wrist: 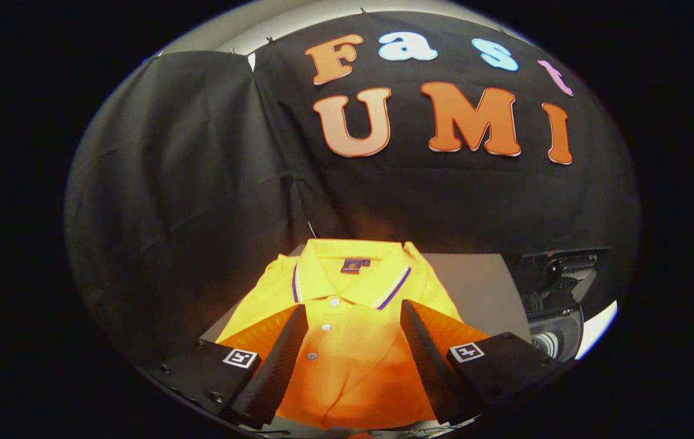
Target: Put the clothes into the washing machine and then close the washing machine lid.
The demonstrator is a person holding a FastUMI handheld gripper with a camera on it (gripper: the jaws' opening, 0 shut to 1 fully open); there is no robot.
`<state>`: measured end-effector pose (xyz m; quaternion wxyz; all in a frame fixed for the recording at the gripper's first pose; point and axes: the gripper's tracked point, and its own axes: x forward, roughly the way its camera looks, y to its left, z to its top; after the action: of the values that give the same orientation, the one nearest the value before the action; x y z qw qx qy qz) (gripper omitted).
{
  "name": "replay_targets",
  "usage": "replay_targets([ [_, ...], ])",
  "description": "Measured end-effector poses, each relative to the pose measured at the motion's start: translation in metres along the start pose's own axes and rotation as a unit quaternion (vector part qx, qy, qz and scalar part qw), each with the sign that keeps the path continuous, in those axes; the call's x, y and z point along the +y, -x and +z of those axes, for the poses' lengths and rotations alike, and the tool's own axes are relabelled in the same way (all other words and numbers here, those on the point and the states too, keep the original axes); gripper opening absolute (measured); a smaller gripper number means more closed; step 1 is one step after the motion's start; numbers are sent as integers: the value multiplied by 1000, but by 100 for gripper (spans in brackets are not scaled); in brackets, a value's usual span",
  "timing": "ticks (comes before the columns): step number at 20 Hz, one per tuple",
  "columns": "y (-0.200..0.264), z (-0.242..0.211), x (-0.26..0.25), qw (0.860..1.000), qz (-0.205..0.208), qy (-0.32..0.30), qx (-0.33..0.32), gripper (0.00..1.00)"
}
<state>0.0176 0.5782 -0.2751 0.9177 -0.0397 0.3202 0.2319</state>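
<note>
A folded orange-yellow polo shirt lies flat on a grey table, its collar pointing away from me and its buttons running down the middle. My gripper hovers over the shirt's chest with its fingers spread wide apart, one on each side of the button placket. Nothing is pinched between them. To the right of the table, part of the washing machine shows as a dark body with a round drum opening lower down.
Black cloth forms the booth's wall behind and to the left of the table. The table's bare grey surface extends to the right of the shirt, up to the machine.
</note>
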Motion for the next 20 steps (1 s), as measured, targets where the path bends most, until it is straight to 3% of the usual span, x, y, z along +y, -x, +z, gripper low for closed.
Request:
replay_targets([
  [5,-18,-28,0,998,-8,23,52,98],
  [14,-19,-28,5,997,29,67,26,95],
  [15,-19,-29,5,996,31,76,26,85],
  [16,-19,-29,8,995,40,86,29,84],
  [20,-16,-31,19,993,79,85,9,27],
])
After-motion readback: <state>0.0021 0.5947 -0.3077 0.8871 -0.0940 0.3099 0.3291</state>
